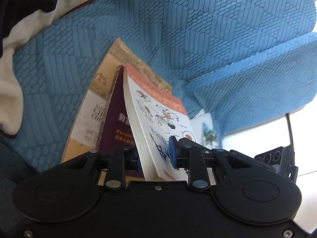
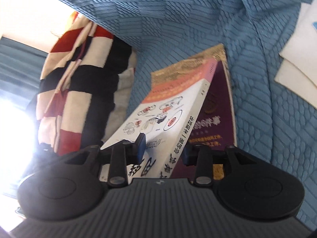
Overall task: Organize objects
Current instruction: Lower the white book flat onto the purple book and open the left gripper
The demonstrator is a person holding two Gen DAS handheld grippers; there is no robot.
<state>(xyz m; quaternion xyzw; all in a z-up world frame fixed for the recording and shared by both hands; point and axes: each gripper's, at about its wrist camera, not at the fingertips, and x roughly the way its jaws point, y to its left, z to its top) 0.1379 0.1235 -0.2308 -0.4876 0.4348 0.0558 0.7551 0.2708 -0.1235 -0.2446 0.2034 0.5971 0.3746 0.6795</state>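
Observation:
Both grippers clamp the same white book with an orange top band and cartoon drawings, held tilted on edge. In the left wrist view my left gripper is shut on the white book at its page edge. In the right wrist view my right gripper is shut on the white book at its spine. Under it lie a purple book and a gold-and-white book, flat on the blue quilted sofa cover.
A checked black, white and red blanket lies left of the books; it also shows in the left wrist view. White cushions lie at the right. A blue cushion edge stands right of the books, with white floor beyond.

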